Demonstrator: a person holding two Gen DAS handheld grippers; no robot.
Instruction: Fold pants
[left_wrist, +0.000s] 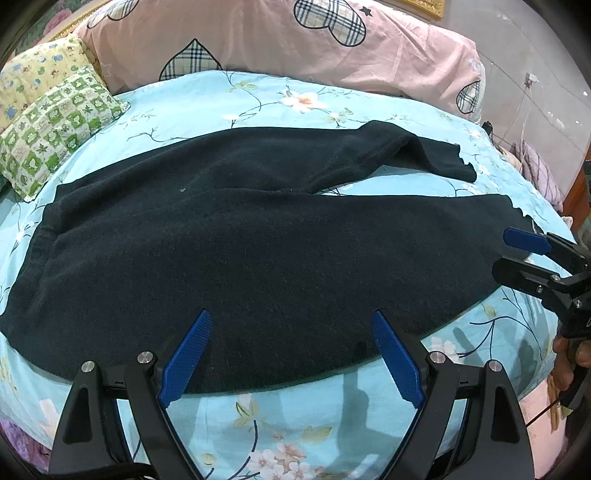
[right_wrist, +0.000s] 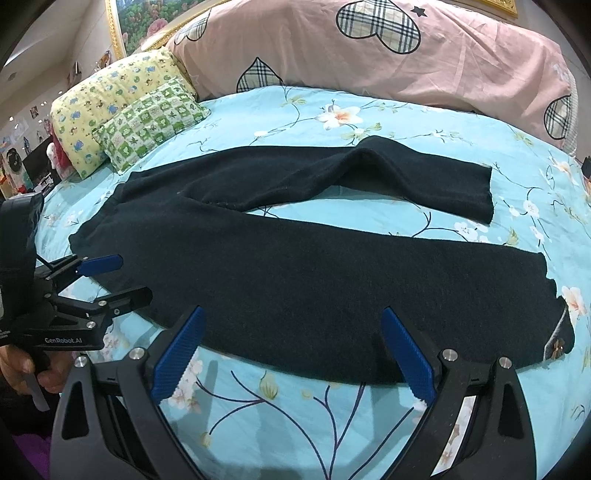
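Pants (left_wrist: 240, 236): black, spread flat across centre frame on a light blue flowered bedsheet (left_wrist: 295, 417), legs parted toward the right. Pink quilt (left_wrist: 280, 40) with checked hearts along the top; yellow pillow (right_wrist: 110, 92) and green checked pillow (left_wrist: 55, 129) upper left. Left gripper (left_wrist: 291, 354) and right gripper (right_wrist: 291, 350): fingers spread wide, holding nothing, at the near edge.

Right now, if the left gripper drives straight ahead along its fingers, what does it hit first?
The dark pants. The left gripper is open and its fingers frame the near trouser leg lying flat on the floral sheet. Going forward, it likely meets that fabric edge first, though height above the bed is unclear.
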